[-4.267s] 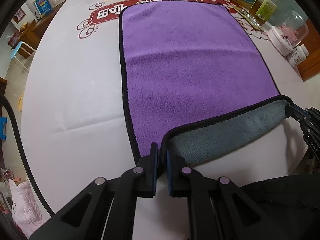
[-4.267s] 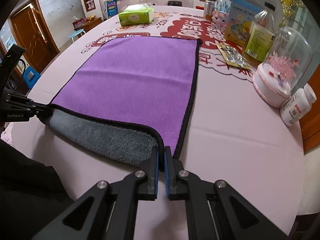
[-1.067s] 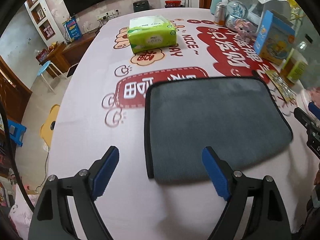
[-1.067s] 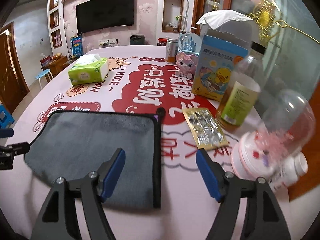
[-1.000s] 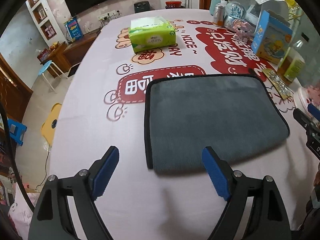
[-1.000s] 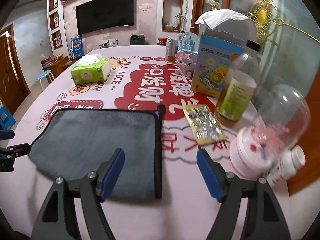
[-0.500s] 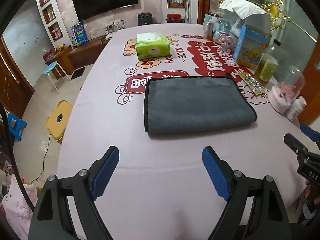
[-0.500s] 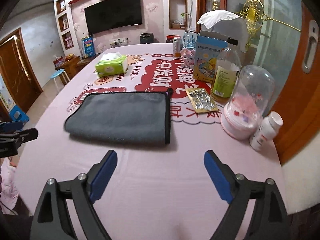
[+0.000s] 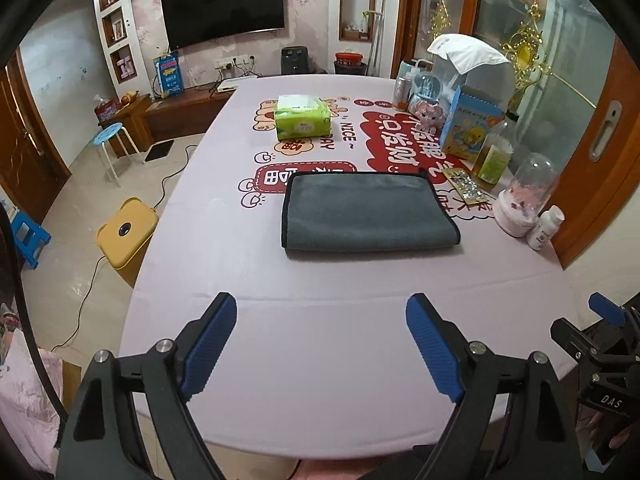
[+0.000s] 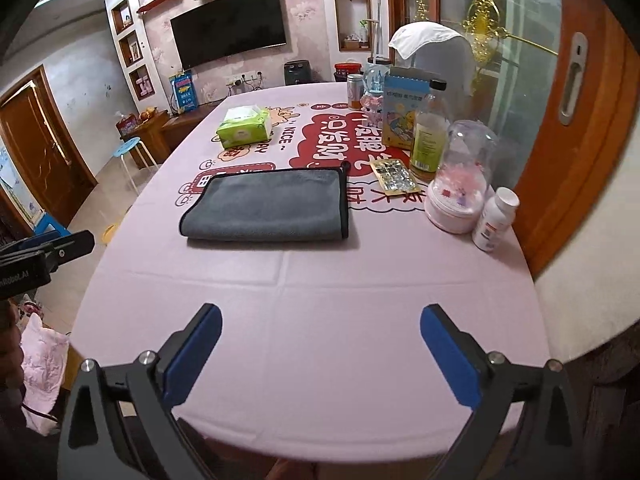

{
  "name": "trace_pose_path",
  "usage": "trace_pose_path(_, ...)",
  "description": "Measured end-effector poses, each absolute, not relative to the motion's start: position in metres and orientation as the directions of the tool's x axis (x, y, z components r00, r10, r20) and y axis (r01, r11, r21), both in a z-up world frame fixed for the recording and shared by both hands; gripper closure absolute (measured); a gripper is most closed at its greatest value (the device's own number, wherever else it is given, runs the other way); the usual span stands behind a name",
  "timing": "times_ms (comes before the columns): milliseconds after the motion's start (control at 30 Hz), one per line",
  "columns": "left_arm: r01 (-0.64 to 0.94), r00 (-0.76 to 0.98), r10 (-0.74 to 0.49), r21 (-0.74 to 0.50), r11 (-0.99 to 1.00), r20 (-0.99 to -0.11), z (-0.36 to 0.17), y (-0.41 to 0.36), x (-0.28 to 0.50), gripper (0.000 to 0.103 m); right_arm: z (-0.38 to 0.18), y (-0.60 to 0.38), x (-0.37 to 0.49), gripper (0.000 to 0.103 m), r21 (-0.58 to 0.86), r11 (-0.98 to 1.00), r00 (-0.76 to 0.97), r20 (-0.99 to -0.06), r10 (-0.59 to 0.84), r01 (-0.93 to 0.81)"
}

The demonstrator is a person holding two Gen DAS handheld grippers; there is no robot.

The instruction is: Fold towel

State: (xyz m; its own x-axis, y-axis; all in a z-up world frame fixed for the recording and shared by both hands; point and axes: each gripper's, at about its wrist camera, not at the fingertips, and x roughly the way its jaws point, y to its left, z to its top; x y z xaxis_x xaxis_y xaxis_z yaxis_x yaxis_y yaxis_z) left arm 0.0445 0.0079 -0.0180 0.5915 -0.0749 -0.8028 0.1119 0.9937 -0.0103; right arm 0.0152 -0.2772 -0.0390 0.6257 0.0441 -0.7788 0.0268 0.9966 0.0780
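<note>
The towel (image 9: 366, 212) lies folded in half on the pink table, grey side up with a black hem, fold edge toward me. It also shows in the right wrist view (image 10: 270, 204). My left gripper (image 9: 322, 344) is open and empty, held above the table's near edge, well back from the towel. My right gripper (image 10: 320, 352) is open and empty, likewise back near the front edge. The right gripper's side shows at the left wrist view's right edge (image 9: 600, 344).
A green tissue pack (image 9: 302, 116) sits beyond the towel. Along the table's right side stand a blue box (image 9: 470, 128), a bottle (image 10: 430, 136), a glass dome (image 10: 460, 184), a white pill bottle (image 10: 494, 220) and a foil packet (image 10: 394, 176). A yellow stool (image 9: 126, 232) stands on the floor left.
The purple towel was folded over, grey side up, and released. Both grippers opened and pulled back toward the table's near edge, so the towel looks smaller and farther.
</note>
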Motion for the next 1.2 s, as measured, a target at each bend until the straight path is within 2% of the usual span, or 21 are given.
trace_pose_path(333, 0.118, 0.574, -0.080, -0.014, 0.993, -0.815, -0.014, -0.003, 0.006, 0.016, -0.013, -0.260, -0.020, 0.003, 0.136, 0.991, 0.627, -0.773, 0.093, 0.021)
trace_pose_path(500, 0.071, 0.605, -0.043, 0.000, 0.997, -0.795, -0.012, -0.001, -0.002, 0.016, -0.011, -0.252, -0.027, 0.000, 0.110, 0.993, 0.636, -0.769, 0.062, 0.035)
trace_pose_path(600, 0.051, 0.610, -0.029, 0.003, 0.999, -0.792, -0.015, 0.001, -0.006, 0.011, -0.012, -0.251, -0.032, 0.000, 0.116, 0.991, 0.646, -0.762, 0.047, 0.065)
trace_pose_path(767, 0.050, 0.629, -0.025, 0.008, 0.999, -0.777, -0.012, 0.001, -0.009, 0.010, -0.014, -0.251, -0.032, 0.000, 0.130, 0.986, 0.640, -0.768, 0.032, 0.106)
trace_pose_path(900, 0.055, 0.668, -0.013, 0.032, 0.998, -0.744, -0.008, -0.006, -0.015, 0.001, -0.016, -0.247, -0.033, 0.000, 0.121, 0.989, 0.643, -0.765, 0.035, 0.090)
trace_pose_path(1200, 0.055, 0.676, -0.009, 0.038, 0.998, -0.737, -0.008, -0.012, -0.017, 0.001, -0.015, -0.242, -0.031, 0.000, 0.097, 0.993, 0.663, -0.748, 0.028, 0.068)
